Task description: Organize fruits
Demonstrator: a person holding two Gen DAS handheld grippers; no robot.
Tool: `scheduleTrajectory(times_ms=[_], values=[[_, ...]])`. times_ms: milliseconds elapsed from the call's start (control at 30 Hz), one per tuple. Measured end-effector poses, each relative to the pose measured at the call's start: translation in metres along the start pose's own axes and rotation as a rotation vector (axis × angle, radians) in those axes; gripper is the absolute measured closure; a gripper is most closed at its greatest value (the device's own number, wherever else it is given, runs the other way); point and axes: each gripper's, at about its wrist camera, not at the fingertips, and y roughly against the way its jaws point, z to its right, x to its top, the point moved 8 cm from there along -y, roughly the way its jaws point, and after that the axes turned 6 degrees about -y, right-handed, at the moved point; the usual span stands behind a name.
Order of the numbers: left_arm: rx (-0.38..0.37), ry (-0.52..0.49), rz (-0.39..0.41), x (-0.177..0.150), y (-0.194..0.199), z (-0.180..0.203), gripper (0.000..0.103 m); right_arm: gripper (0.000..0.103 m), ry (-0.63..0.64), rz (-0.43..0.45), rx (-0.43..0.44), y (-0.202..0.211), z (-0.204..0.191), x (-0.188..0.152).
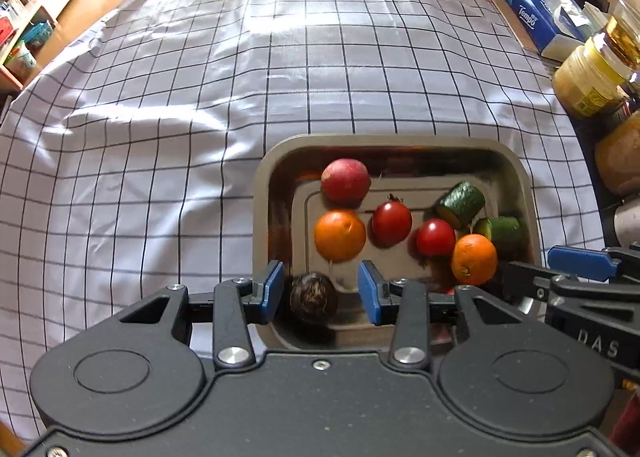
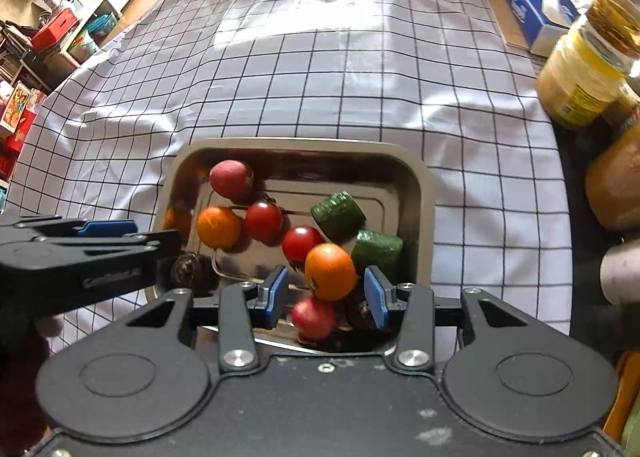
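Note:
A metal tray (image 1: pixel 520 185) (image 2: pixel 420 193) on the checked cloth holds a pink-red fruit (image 1: pixel 345 181) (image 2: pixel 231 178), two oranges (image 1: pixel 339 235) (image 1: pixel 474 259) (image 2: pixel 218 227) (image 2: pixel 330 271), two red tomatoes (image 1: pixel 391 222) (image 1: pixel 435 237) (image 2: pixel 263 222) (image 2: pixel 301 243) and two green cucumber pieces (image 1: pixel 462 203) (image 1: pixel 502 231) (image 2: pixel 338 216) (image 2: pixel 376 251). My left gripper (image 1: pixel 322 293) is open around a dark round fruit (image 1: pixel 313 298) (image 2: pixel 188 269) at the tray's near left. My right gripper (image 2: pixel 327 299) is open over the near orange and a second pink-red fruit (image 2: pixel 313 317).
Jars (image 1: pixel 588 77) (image 2: pixel 576 77), a blue tissue box (image 1: pixel 536 13) (image 2: pixel 528 1) and a metal cup (image 2: pixel 622 277) stand along the right edge. Shelves with clutter (image 2: pixel 60 25) lie beyond the table's left side. The checked cloth (image 1: pixel 200 97) stretches ahead.

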Motion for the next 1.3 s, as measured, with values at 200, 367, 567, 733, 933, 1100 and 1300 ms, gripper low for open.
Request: scheduleTrajectory(times_ms=[200,367,567,733,933,1100,1300], values=[[0.016,0.010,0.048,-0.025,0.013,0.005,0.054,0.058,-0.007,0.052,-0.014,0.012,0.006,-0.024],[0.033,0.029,0.095,-0.047,0.025,0.007,0.054,0.058,0.009,0.143,-0.036,0.026,0.005,-0.045],[0.057,0.037,0.152,-0.070,0.035,0.013,0.053,0.058,0.012,0.234,-0.034,0.040,0.002,-0.073],[0.080,0.048,0.177,-0.088,0.039,0.014,0.053,0.058,0.025,0.274,-0.033,0.045,-0.002,-0.094],[0.117,0.025,0.199,-0.105,0.041,0.019,0.053,0.058,0.019,0.271,-0.033,0.044,-0.003,-0.111],[0.084,0.043,0.223,-0.111,0.046,0.020,0.053,0.058,-0.010,0.274,-0.024,0.047,0.001,-0.121],[0.077,0.052,0.233,-0.114,0.050,0.019,0.053,0.058,-0.005,0.288,-0.039,0.051,-0.001,-0.125]])
